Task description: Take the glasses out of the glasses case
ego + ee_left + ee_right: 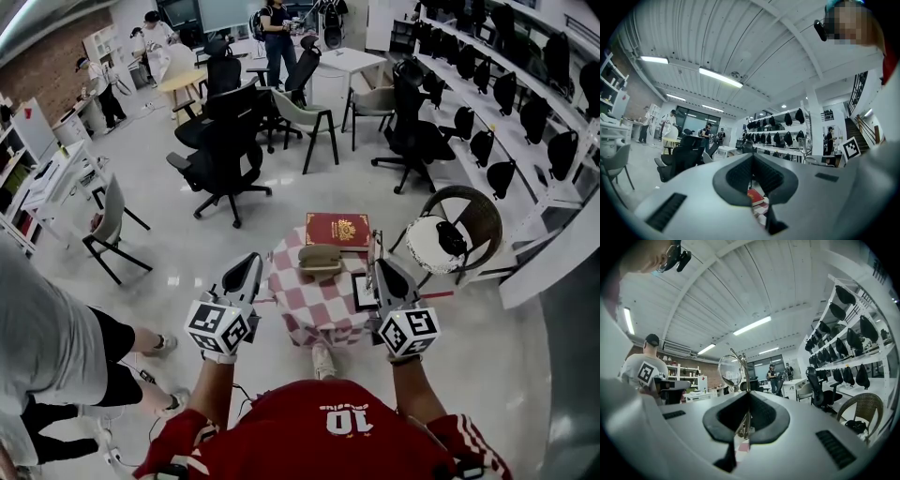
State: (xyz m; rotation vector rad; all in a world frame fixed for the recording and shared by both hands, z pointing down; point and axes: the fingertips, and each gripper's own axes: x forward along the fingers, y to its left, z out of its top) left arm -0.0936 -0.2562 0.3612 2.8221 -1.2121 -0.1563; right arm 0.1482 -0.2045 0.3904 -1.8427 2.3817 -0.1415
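- My right gripper (749,398) is clenched on the glasses (731,371). The metal frame is pinched between the jaws and one round lens stands above them.
- In the head view, the glasses rise from that gripper over the right side of the table (323,307), clear of the case (321,259) and to its right.
- The tan case lies on the table's pink-and-white checked cloth, just on my side of a red book (337,229). I cannot tell whether its lid is up or down.
- My left gripper (752,159) is clenched on nothing, its jaw tips meeting. The book and the checked cloth show through the gap below them.
- In the head view, the left gripper hangs at the table's left edge, apart from the case.
- A dark frame (362,292) lies on the cloth's right side, just beside the right gripper.
- A wicker chair (473,214) stands to the right of the table, with a white cushion and a dark object on its seat.
- A bystander (42,328) in a grey shirt stands at the far left.
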